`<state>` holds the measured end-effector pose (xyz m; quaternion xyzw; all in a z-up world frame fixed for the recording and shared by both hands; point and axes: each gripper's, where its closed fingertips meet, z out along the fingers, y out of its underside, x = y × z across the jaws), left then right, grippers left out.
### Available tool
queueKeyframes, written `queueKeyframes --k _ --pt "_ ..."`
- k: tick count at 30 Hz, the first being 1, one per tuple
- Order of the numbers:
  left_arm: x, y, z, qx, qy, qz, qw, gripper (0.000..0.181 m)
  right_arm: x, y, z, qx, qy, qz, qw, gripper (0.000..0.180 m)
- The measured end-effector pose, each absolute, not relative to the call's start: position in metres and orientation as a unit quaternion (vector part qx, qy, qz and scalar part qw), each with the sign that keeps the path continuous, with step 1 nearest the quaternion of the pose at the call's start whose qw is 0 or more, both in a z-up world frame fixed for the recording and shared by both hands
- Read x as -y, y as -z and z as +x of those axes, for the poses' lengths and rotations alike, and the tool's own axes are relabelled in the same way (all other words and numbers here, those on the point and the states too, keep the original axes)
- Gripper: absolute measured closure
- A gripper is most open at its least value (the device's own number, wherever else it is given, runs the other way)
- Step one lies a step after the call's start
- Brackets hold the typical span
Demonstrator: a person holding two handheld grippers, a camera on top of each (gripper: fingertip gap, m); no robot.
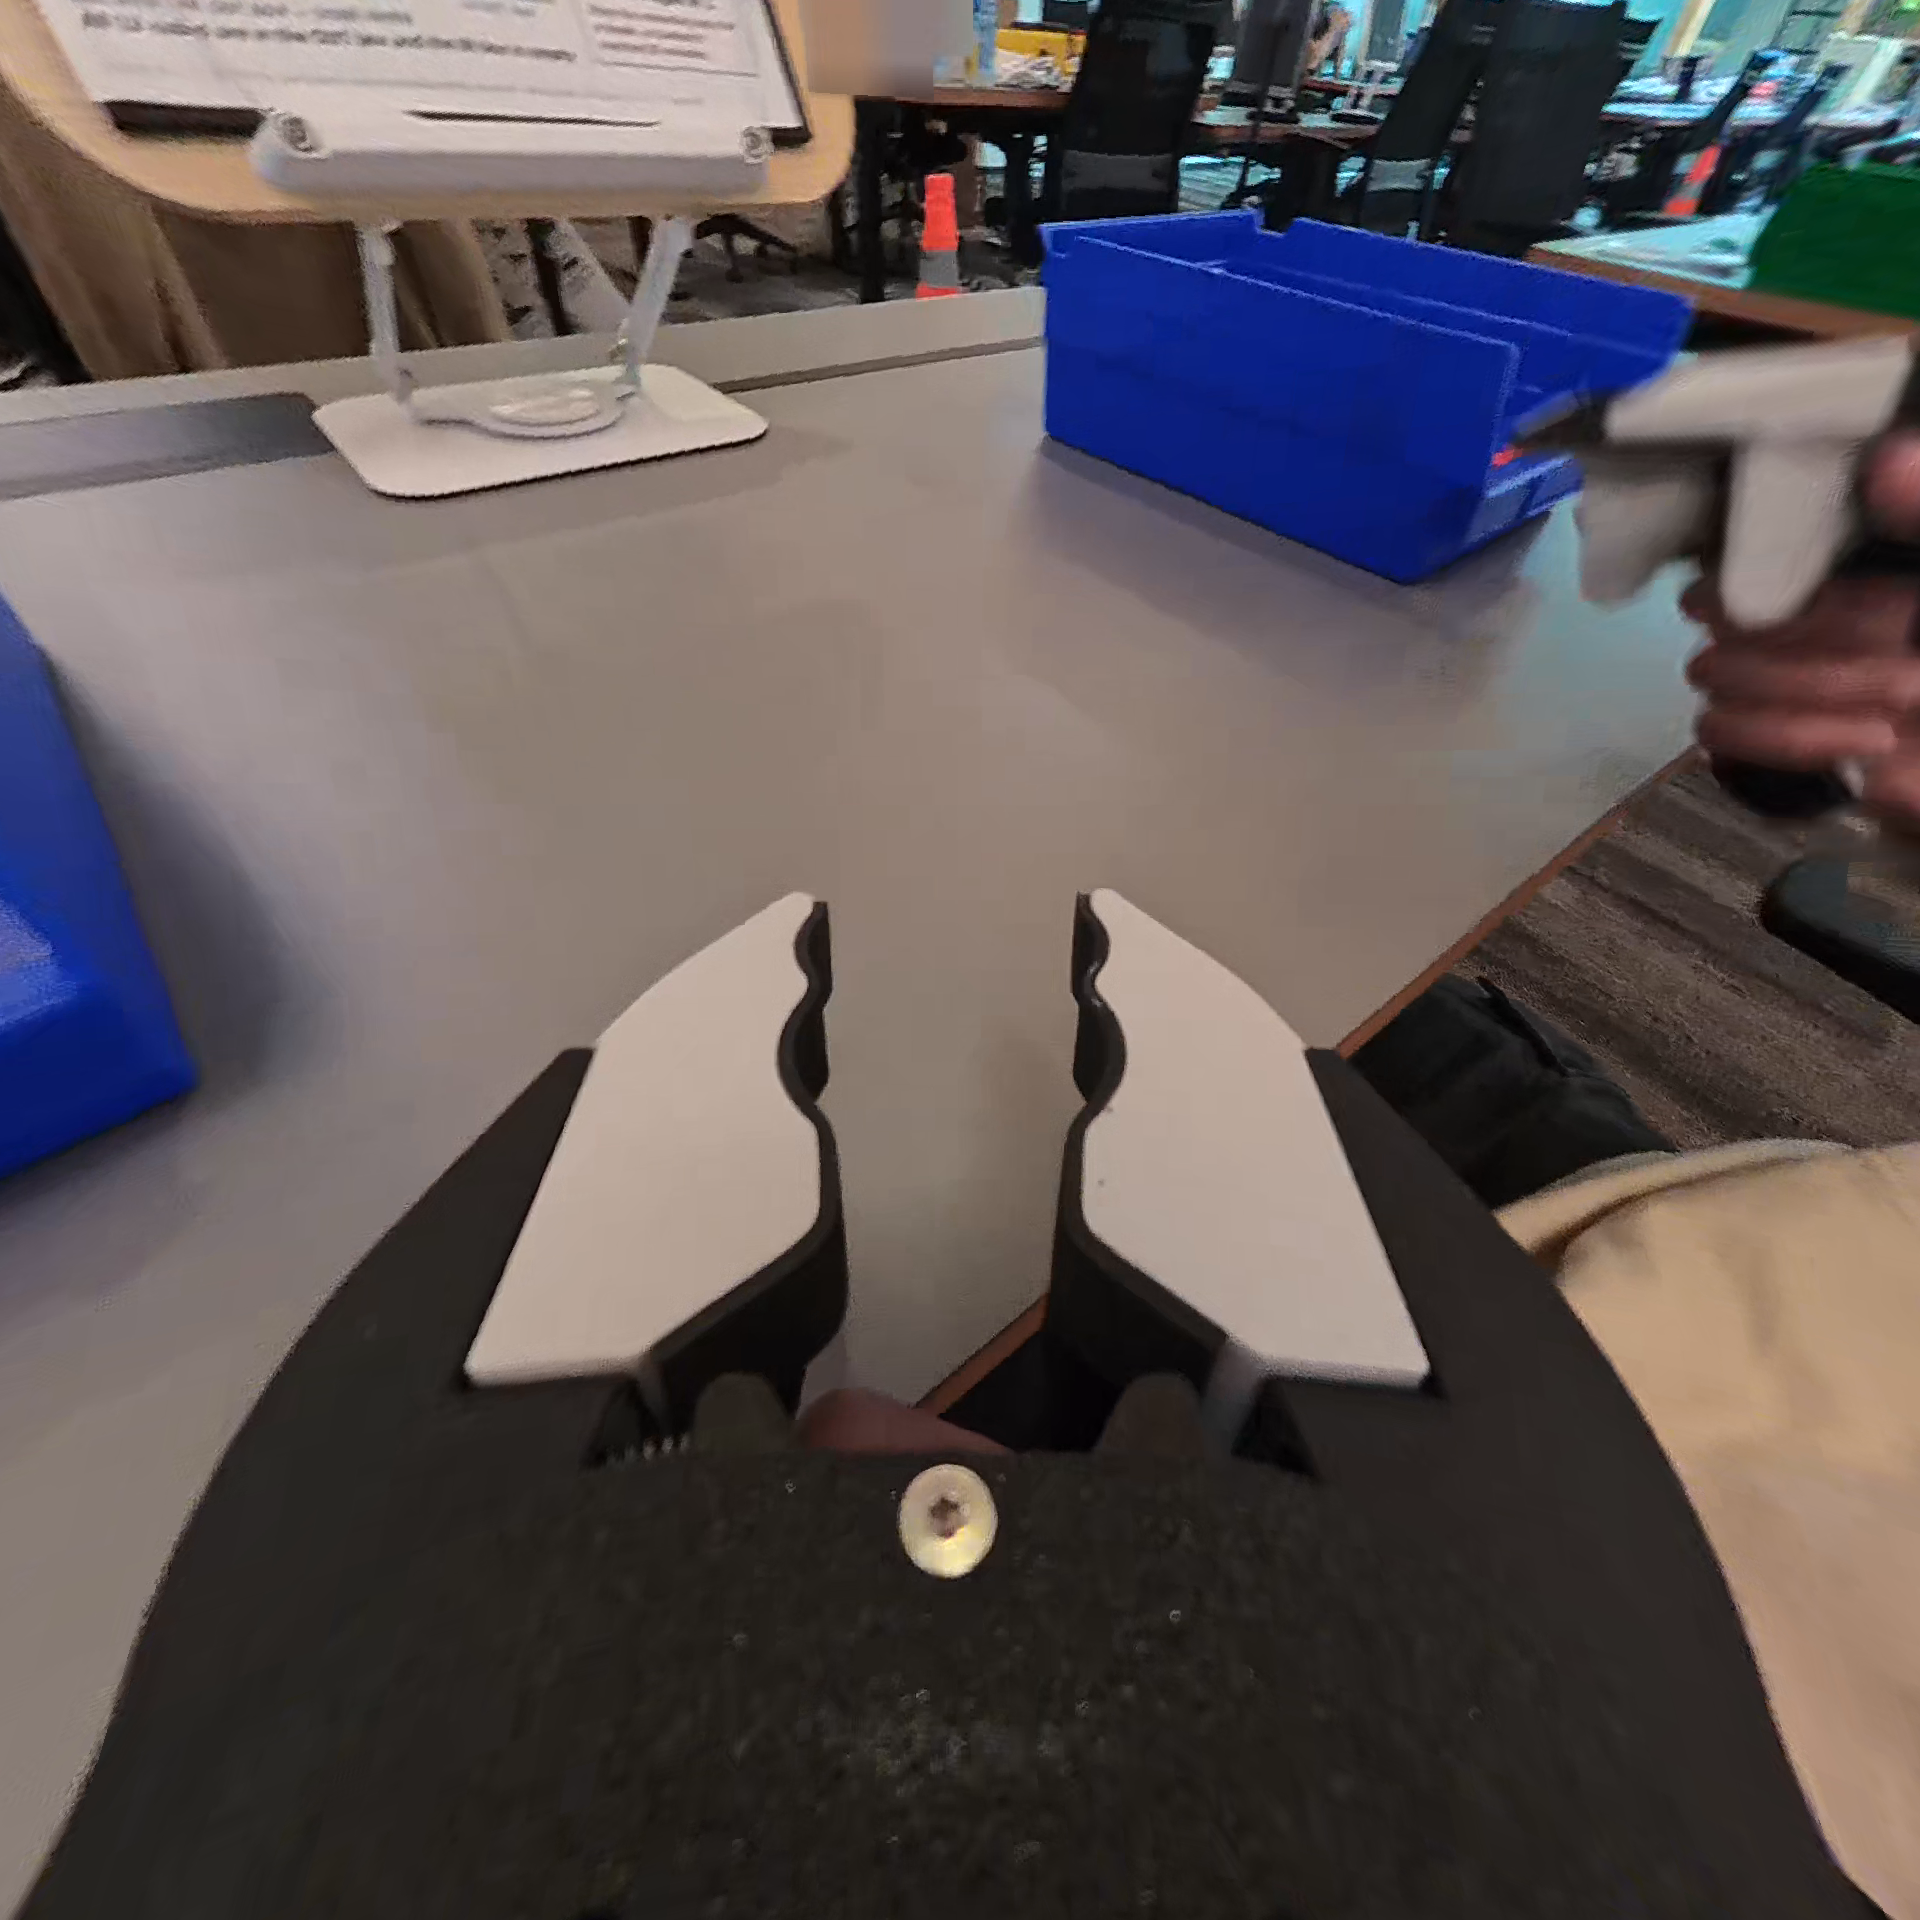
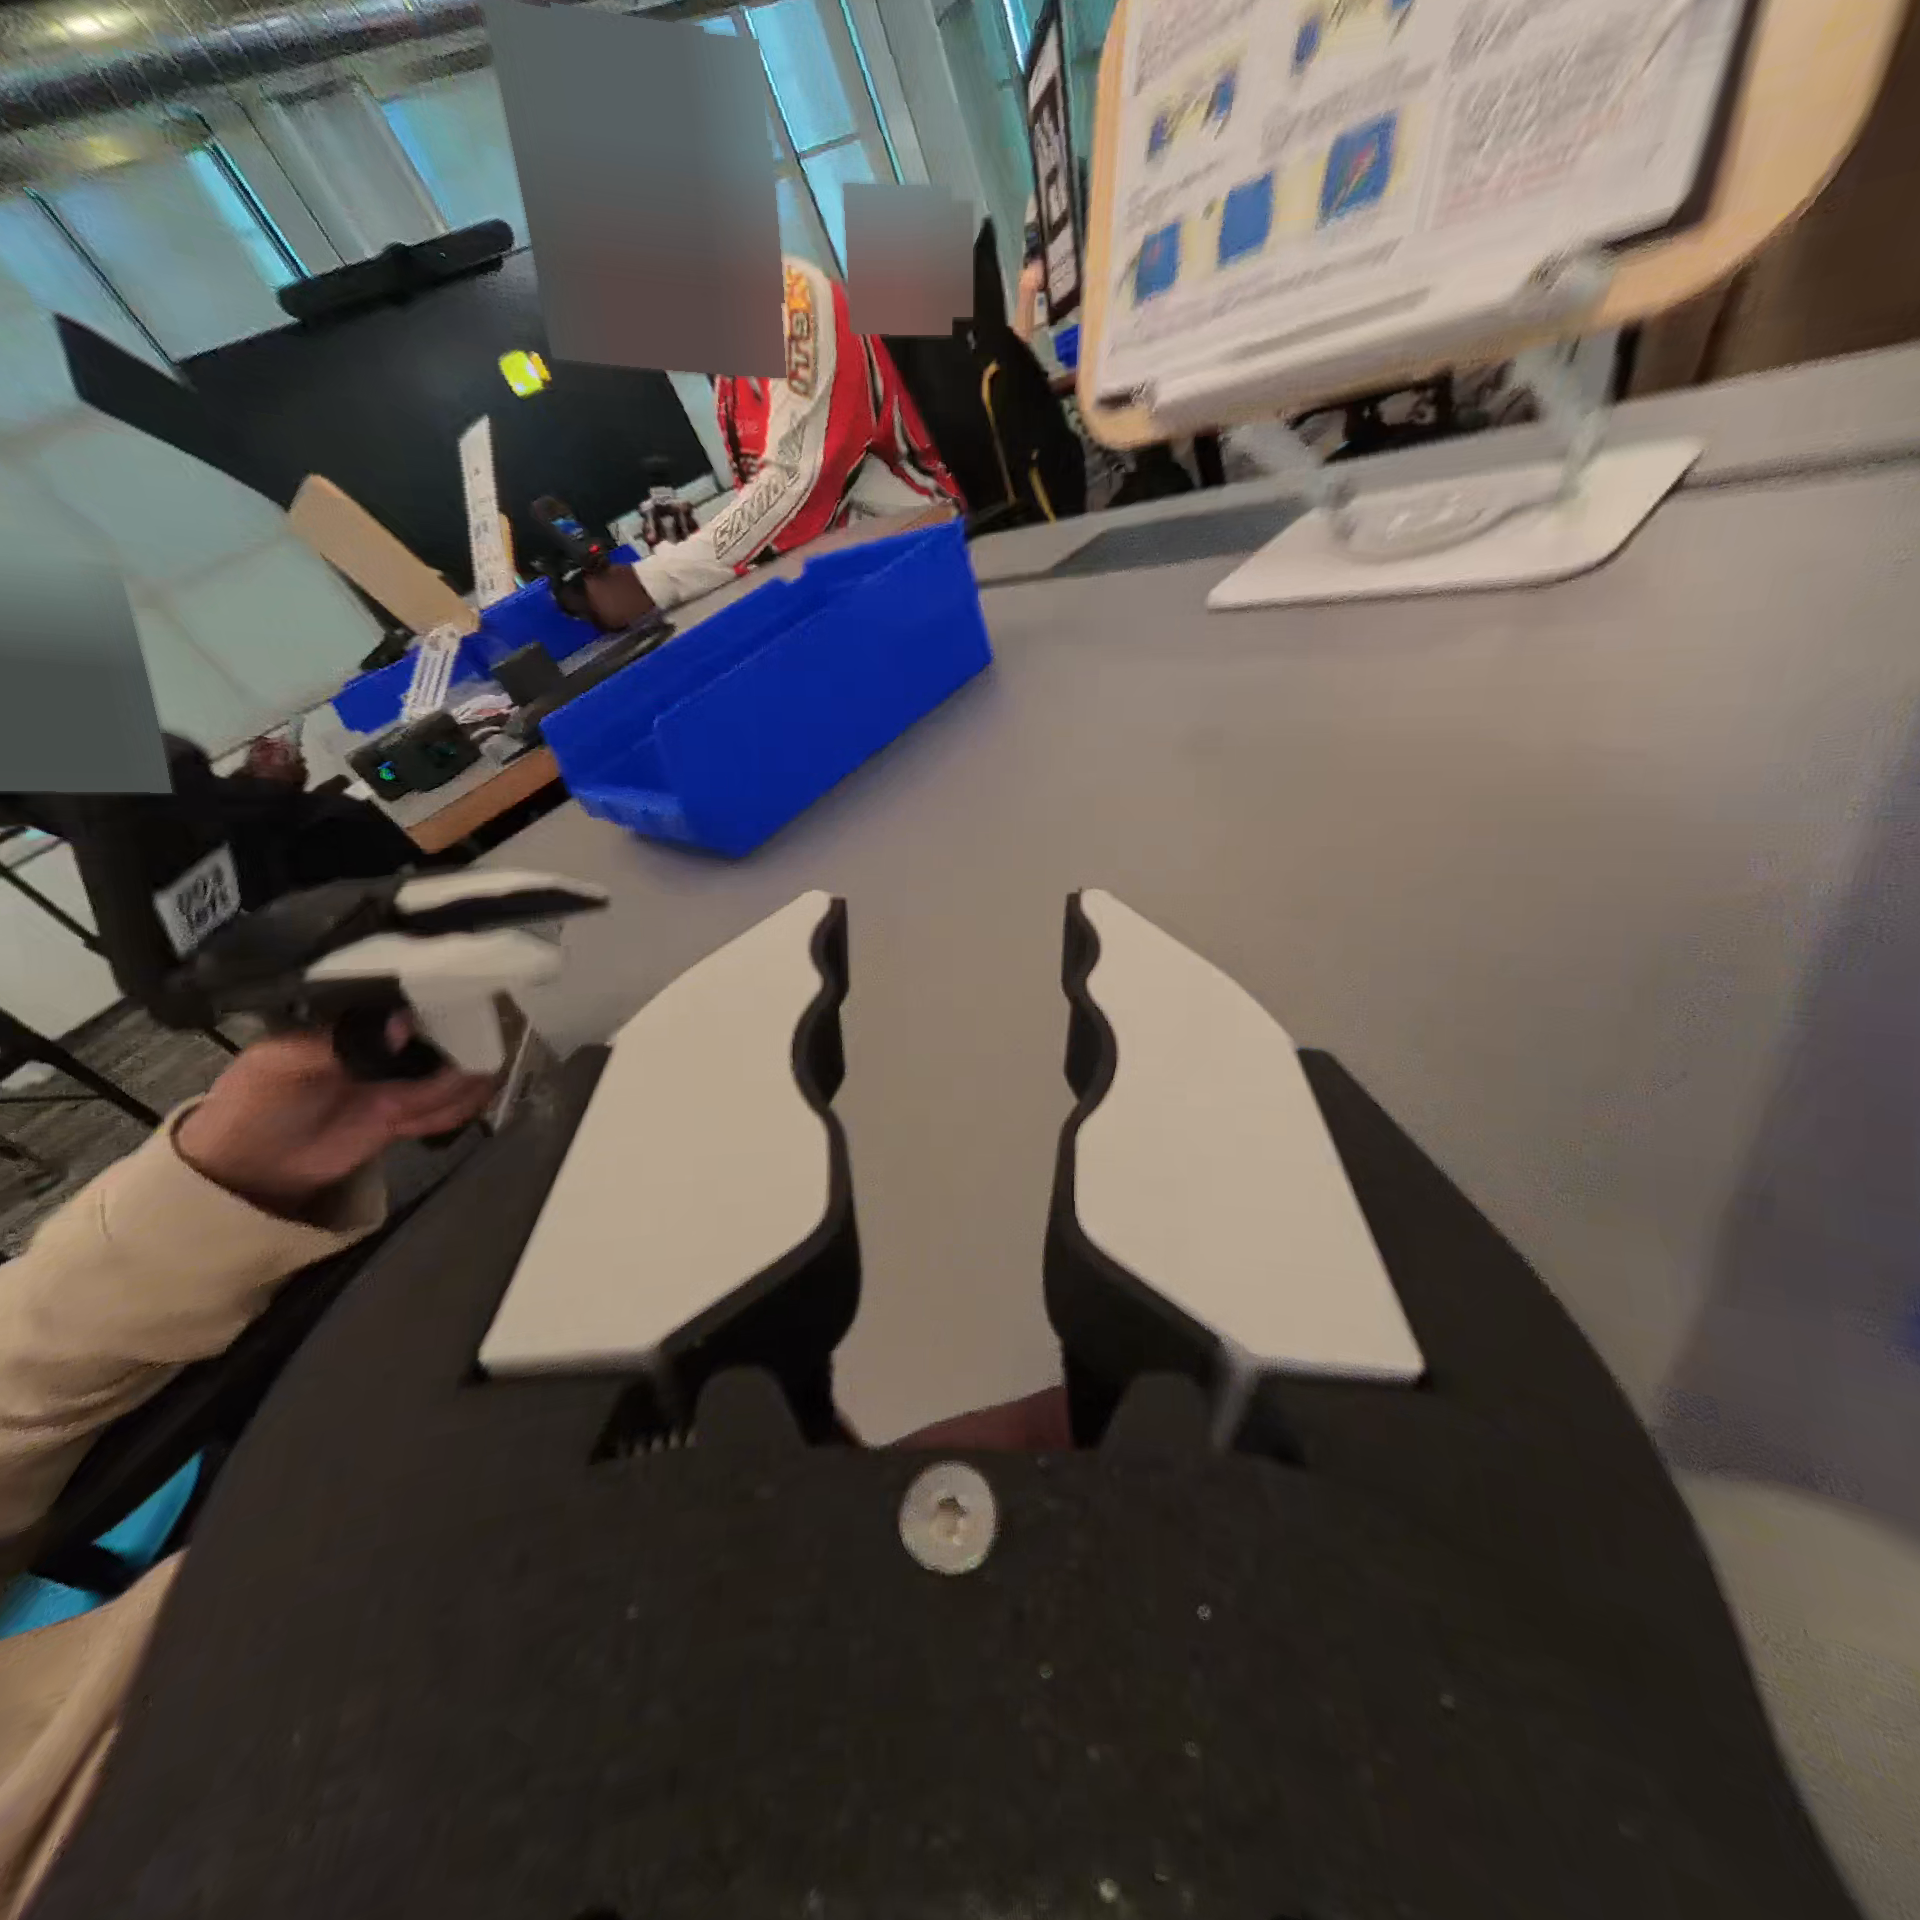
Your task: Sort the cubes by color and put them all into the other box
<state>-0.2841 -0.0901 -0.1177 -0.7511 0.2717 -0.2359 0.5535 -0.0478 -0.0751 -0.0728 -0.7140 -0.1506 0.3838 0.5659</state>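
**Two blue boxes at the sides of the desk, both claws spread and empty**

No cube is showing clearly in either view; only a small red spot is appearing at the near corner of the blue box on the right side, and I cannot tell what it is. This box is sitting on the grey desk, toward the far right edge, and dividers are splitting its inside into compartments. The other blue box is lying at the left edge of the desk; the right wrist view is showing it with one divider inside.

The left claw is hovering above the bare middle of the desk, between the two boxes and well apart from both. Its jaws are standing spread, with nothing between them. The right claw is also staying above the bare desk, its jaws spread and holding nothing.

In the left wrist view, the right claw is appearing blurred at the right edge, just beside the near corner of the box, with a hand gripping its handle. In the right wrist view, the left claw is showing at the left, held by a hand in a beige sleeve.

At the far side of the desk a white stand is carrying a board with printed pages. Behind, a person in a red and white jacket is sitting at another table.
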Motion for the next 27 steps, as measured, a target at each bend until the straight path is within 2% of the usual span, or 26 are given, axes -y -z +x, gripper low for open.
queueKeyframes --k 2,6,10,14,18,23,27 --pt "0.086 0.118 -0.293 -0.26 0.218 -0.759 0.556 0.137 0.093 0.106 -0.066 0.143 -0.371 -0.724 0.564 0.14" --pt "0.08 0.117 -0.307 -0.26 0.18 -0.764 0.563 0.138 0.109 0.128 -0.074 0.196 -0.297 -0.734 0.579 0.145" --pt "0.072 0.115 -0.324 -0.243 0.155 -0.779 0.557 0.138 0.108 0.124 -0.074 0.2 -0.308 -0.735 0.57 0.147" --pt "0.038 0.085 -0.39 -0.176 0.091 -0.815 0.544 0.14 0.109 0.131 -0.075 0.191 -0.319 -0.745 0.553 0.148" --pt "-0.033 0.079 -0.462 -0.173 0.009 -0.885 0.431 0.137 0.109 0.136 -0.083 0.209 -0.318 -0.747 0.545 0.148" --pt "-0.116 0.12 -0.523 -0.219 -0.089 -0.947 0.216 0.137 0.113 0.143 -0.089 0.237 -0.305 -0.749 0.538 0.149" --pt "-0.15 0.141 -0.545 -0.24 -0.152 -0.952 0.118 0.137 0.114 0.145 -0.089 0.255 -0.285 -0.751 0.539 0.15"
